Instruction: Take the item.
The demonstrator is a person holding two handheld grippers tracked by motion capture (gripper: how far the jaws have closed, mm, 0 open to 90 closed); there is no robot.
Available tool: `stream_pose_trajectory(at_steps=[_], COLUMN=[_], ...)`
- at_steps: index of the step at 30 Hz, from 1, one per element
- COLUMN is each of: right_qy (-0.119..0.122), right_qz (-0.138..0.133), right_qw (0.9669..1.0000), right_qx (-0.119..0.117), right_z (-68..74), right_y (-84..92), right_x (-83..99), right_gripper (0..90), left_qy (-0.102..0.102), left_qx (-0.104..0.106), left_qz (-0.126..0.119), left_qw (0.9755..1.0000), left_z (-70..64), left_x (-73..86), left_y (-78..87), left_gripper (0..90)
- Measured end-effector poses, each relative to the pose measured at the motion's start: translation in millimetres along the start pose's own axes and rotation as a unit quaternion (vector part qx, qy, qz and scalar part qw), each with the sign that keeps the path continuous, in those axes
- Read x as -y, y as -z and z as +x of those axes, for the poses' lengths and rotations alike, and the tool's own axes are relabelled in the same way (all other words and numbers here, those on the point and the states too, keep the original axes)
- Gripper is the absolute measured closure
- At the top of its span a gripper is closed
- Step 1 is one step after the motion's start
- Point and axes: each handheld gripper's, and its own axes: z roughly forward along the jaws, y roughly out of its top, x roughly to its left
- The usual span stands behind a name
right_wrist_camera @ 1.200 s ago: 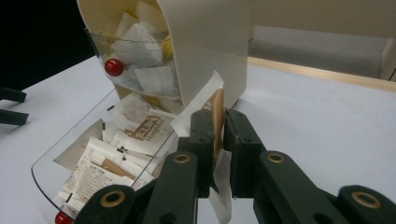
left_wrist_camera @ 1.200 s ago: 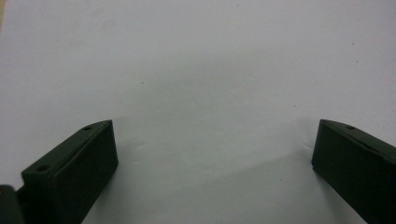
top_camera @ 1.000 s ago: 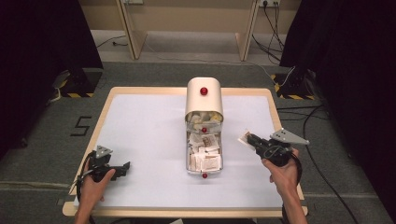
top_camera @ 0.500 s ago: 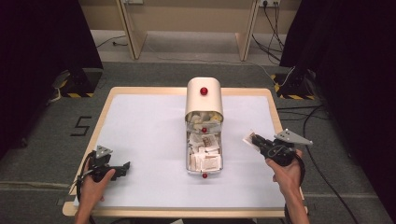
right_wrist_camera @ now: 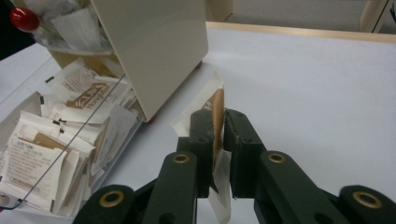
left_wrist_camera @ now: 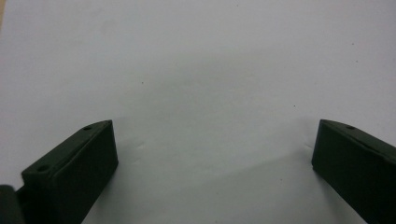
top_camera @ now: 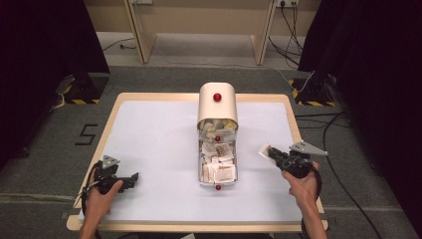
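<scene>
High view: right gripper (top_camera: pixel 269 153) pinches packet (right_wrist_camera: pixel 215 112) beside packet-filled drawer (top_camera: pixel 217 169); left gripper (left_wrist_camera: pixel 212 154) wide open, empty.

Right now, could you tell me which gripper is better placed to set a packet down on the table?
The right gripper: its jaws are shut on a packet, held above the table. The left gripper sits open, holding nothing.

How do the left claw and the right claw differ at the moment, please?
The left claw is open and empty; the right claw is shut on a packet. The left claw sits over bare table at the near left; the right claw sits right of the drawer of packets. Both are black and hand-held.
</scene>
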Motion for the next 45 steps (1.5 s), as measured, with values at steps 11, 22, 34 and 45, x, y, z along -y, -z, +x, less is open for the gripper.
stream_pose_trajectory(at_steps=[11, 22, 34, 45], right_qy=[0.002, 0.003, -0.001, -0.006], right_qz=[0.018, 0.025, 0.032, 0.035], right_qw=[0.9998, 0.9997, 0.9995, 0.9993], right_qx=[0.001, 0.004, 0.006, 0.013], right_z=[0.9, 0.2, -1.1, -5.7], right_y=[-12.6, -18.6, -27.3, -28.4], right_x=[7.5, 11.2, 14.3, 16.1], right_gripper=[81.8, 81.3, 81.0, 81.0], left_qy=[0.0, 0.0, 0.0, 0.0], left_qx=[0.0, 0.0, 0.0, 0.0], left_qz=[0.0, 0.0, 0.0, 0.0], left_qw=[1.0, 1.0, 1.0, 1.0], left_z=[0.0, 0.0, 0.0, -0.1], left_x=[0.0, 0.0, 0.0, 0.0], left_y=[0.0, 0.0, 0.0, 0.0], left_gripper=[0.0, 0.0, 0.0, 0.0])
